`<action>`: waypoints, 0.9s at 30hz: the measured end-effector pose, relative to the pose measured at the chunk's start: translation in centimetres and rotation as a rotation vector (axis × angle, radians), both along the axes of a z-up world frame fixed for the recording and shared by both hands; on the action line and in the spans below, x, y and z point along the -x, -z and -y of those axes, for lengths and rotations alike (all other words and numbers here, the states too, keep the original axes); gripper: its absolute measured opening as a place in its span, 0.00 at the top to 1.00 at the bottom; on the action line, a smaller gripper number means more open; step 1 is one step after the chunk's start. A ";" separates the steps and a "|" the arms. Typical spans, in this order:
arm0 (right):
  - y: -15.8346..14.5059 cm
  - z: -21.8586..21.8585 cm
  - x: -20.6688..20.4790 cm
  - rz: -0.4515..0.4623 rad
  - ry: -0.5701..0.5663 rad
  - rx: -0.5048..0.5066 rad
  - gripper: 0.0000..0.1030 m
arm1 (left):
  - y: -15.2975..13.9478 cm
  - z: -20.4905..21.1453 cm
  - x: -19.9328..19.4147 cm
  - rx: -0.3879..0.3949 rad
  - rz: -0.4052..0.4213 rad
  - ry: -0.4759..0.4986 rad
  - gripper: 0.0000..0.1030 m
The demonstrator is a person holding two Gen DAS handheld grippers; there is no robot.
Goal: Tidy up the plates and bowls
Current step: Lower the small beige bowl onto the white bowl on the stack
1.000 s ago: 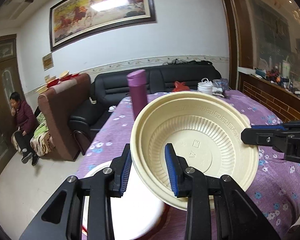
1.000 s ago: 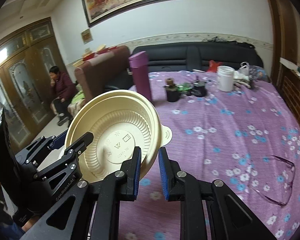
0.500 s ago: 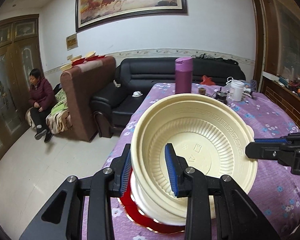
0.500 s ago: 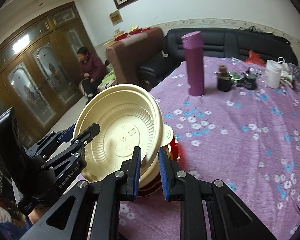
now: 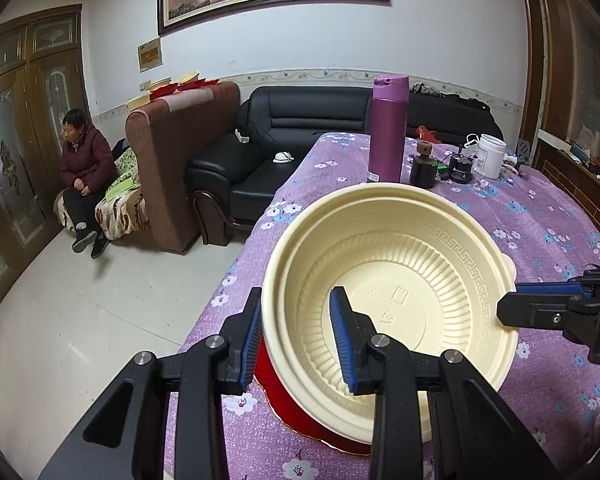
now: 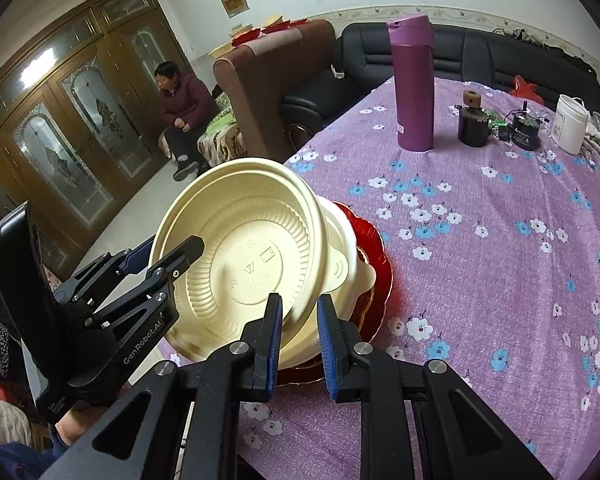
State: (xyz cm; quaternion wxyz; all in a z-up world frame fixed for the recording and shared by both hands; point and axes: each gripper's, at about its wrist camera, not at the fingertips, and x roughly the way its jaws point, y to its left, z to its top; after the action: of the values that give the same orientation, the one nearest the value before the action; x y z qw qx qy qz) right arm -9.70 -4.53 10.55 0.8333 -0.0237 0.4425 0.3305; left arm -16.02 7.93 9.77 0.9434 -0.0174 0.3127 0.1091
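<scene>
While both tongs pinch opposite rim edges, left tongs (image 5: 296,336) and right tongs (image 6: 298,334) hold a cream plastic bowl (image 5: 392,300) tilted over a stack on a red plate (image 6: 374,264) at the table's (image 6: 480,280) near-left edge. It looks light, slick and bendy, so the rim grips suit it; the stack beneath is mostly hidden.
</scene>
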 end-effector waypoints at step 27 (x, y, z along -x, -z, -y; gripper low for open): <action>0.8 -1.0 0.2 0.013 -0.005 0.049 0.79 | 0.2 -0.1 0.0 -0.001 -0.007 -0.001 0.70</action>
State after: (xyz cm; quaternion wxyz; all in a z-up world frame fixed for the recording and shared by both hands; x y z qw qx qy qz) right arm -9.89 -3.53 9.79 0.8345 -0.0473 0.4450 0.3215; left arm -16.00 8.08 9.59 0.9422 -0.0168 0.3161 0.1101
